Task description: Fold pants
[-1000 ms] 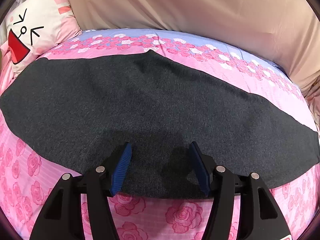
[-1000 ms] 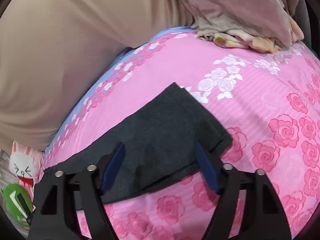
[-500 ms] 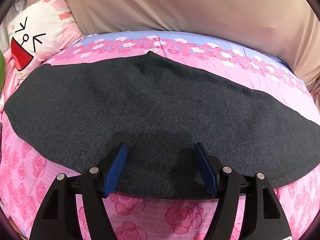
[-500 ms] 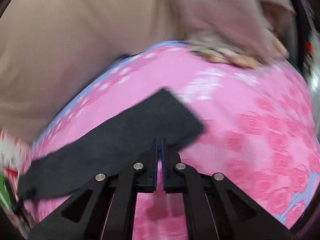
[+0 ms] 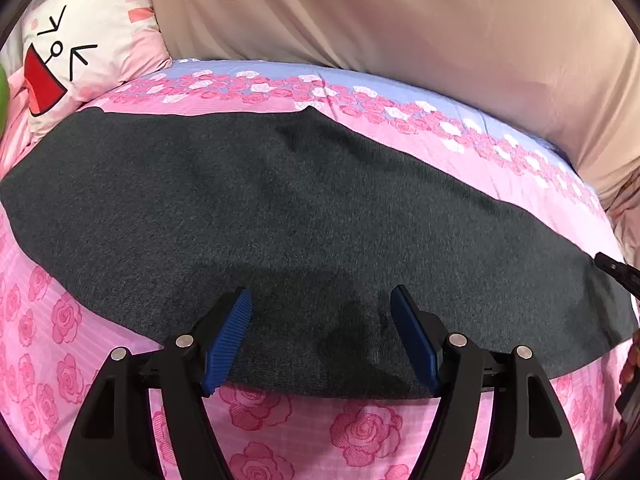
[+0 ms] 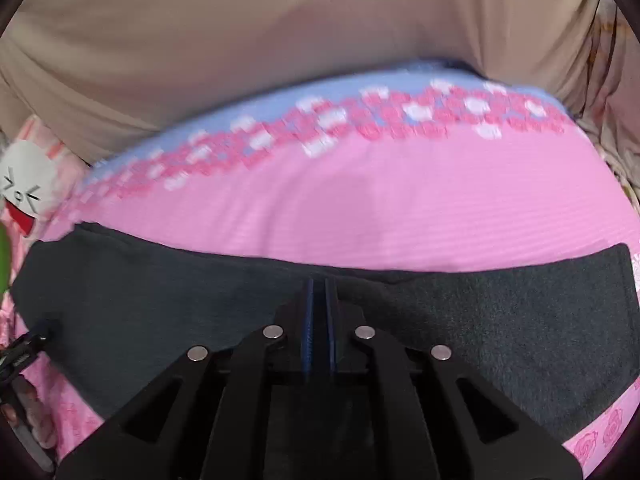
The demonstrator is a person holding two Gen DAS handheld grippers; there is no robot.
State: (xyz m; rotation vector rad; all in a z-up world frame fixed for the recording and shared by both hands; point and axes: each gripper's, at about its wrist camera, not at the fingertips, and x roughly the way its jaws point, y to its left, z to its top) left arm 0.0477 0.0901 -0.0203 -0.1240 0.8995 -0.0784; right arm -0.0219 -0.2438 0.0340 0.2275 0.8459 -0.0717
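Dark grey pants (image 5: 280, 216) lie flat across the pink rose bedsheet (image 5: 360, 436), one leg running to the right. My left gripper (image 5: 320, 320) is open, its blue pads (image 5: 228, 340) just above the near edge of the pants and holding nothing. In the right wrist view the pants (image 6: 500, 320) stretch across the frame. My right gripper (image 6: 319, 292) has its jaws together over the dark cloth; whether cloth is pinched between them is unclear. The right gripper's tip (image 5: 616, 270) shows at the far right of the left wrist view.
A white and pink cartoon rabbit pillow (image 5: 80, 56) lies at the back left. A beige cloth wall (image 5: 400, 20) rises behind the bed. The sheet has a blue band with roses (image 6: 360, 112) along the far side.
My right gripper went from open to shut and swung from the leg's end to face across the pants. My left gripper drew back slightly and stayed open.
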